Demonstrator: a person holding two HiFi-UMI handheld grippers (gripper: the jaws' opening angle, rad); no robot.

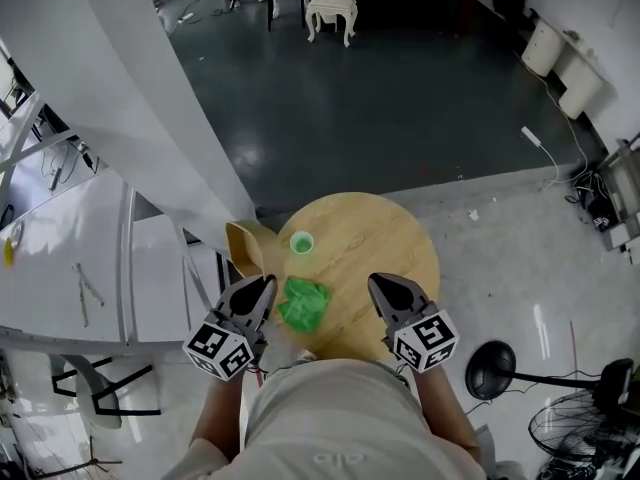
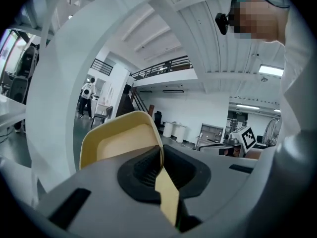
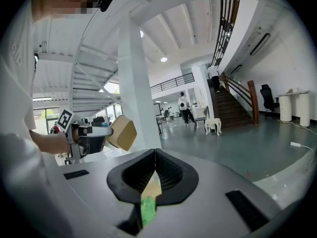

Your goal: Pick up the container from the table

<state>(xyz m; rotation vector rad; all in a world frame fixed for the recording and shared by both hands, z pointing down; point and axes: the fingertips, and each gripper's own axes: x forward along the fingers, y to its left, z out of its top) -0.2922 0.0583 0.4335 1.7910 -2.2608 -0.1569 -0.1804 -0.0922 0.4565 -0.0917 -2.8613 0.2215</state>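
The container (image 1: 244, 247) is a tan, shallow tub. It hangs off the left edge of the round wooden table (image 1: 400, 243), lifted clear of it. My left gripper (image 1: 266, 286) is shut on its rim. In the left gripper view the container (image 2: 121, 143) rises ahead of the jaws, and its wall is pinched between the pads of the left gripper (image 2: 161, 157). My right gripper (image 1: 380, 286) hovers over the table's near right part. It is shut with nothing in it. The right gripper view shows its jaws (image 3: 155, 165) closed, and the container (image 3: 122, 132) held at the left.
A small green round lid or cup (image 1: 301, 242) and a crumpled green cloth (image 1: 303, 304) lie on the table. A white staircase stringer (image 1: 150, 98) runs close on the left. A black fan base (image 1: 491, 368) stands on the floor at the right.
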